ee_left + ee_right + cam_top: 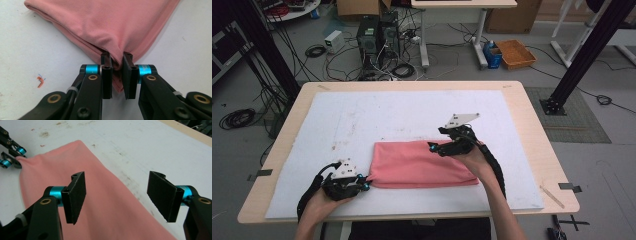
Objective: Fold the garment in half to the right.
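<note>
A folded pink cloth (422, 165) lies on the white mat (402, 112), toward the near middle. My left gripper (363, 183) sits at the cloth's near left corner and is shut on it. In the left gripper view the pink cloth (105, 22) bunches into the pinch of the left gripper (117, 57). My right gripper (435, 146) hovers over the cloth's far edge, right of centre. Its jaws stand wide apart in the right gripper view, where the right gripper (117, 188) holds nothing above the cloth (100, 205). The left gripper (12, 157) shows far off at the cloth's corner.
The mat covers most of a light wooden table (532, 125). Small stains mark the mat (40, 82). Beyond the far edge are computer towers (377, 35), cables and an orange basket (516, 53) on the floor. Black frame posts (582, 55) stand at both sides.
</note>
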A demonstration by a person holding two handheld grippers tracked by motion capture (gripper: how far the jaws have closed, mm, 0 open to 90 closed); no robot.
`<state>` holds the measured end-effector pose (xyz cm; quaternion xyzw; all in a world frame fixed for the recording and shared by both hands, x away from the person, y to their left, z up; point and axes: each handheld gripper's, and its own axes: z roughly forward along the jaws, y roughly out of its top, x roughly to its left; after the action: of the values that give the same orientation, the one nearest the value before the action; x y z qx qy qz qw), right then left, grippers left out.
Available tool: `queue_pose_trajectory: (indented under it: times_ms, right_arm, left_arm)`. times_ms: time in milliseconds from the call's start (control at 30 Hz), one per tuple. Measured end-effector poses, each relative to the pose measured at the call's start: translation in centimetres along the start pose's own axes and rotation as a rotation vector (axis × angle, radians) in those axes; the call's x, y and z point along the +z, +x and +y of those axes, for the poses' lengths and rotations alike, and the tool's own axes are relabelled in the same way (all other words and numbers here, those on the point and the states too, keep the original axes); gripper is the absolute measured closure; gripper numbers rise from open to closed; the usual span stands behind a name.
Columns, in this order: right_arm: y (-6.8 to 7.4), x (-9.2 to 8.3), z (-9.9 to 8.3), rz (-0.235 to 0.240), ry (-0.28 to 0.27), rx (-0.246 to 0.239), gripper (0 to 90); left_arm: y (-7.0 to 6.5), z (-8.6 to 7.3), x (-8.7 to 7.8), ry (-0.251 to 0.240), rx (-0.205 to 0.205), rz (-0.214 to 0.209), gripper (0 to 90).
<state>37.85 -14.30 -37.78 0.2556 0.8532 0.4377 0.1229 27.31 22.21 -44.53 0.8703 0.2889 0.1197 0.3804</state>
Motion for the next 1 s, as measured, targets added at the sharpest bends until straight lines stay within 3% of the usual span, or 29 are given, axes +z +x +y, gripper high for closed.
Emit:
queue_pose_trajectory:
  times_ms: [267, 400, 567, 800, 1000]
  right_arm:
    - [0.7, 4.9, 3.4, 0.091, 0.050, -0.048, 31.5]
    - [1.3, 7.4, 4.7, 0.109, 0.079, -0.077, 32.1]
    - [1.7, 9.9, 5.5, 0.152, 0.078, -0.059, 34.7]
    - [2.6, 12.8, 6.4, 0.132, 0.110, -0.063, 37.5]
    - [3.7, 15.1, 7.1, 0.151, 0.127, -0.084, 40.6]
  left_arm:
    - [0.1, -0.1, 0.0, -0.009, -0.011, -0.005, 79.9]
    - [0.1, -0.1, 0.0, -0.009, -0.008, -0.005, 79.9]
    - [0.2, -0.2, 0.0, -0.011, -0.004, -0.004, 79.9]
    - [0.2, -0.2, 0.0, -0.010, -0.005, -0.007, 79.9]
    - [0.1, -0.2, 0.0, -0.011, -0.006, -0.005, 79.9]
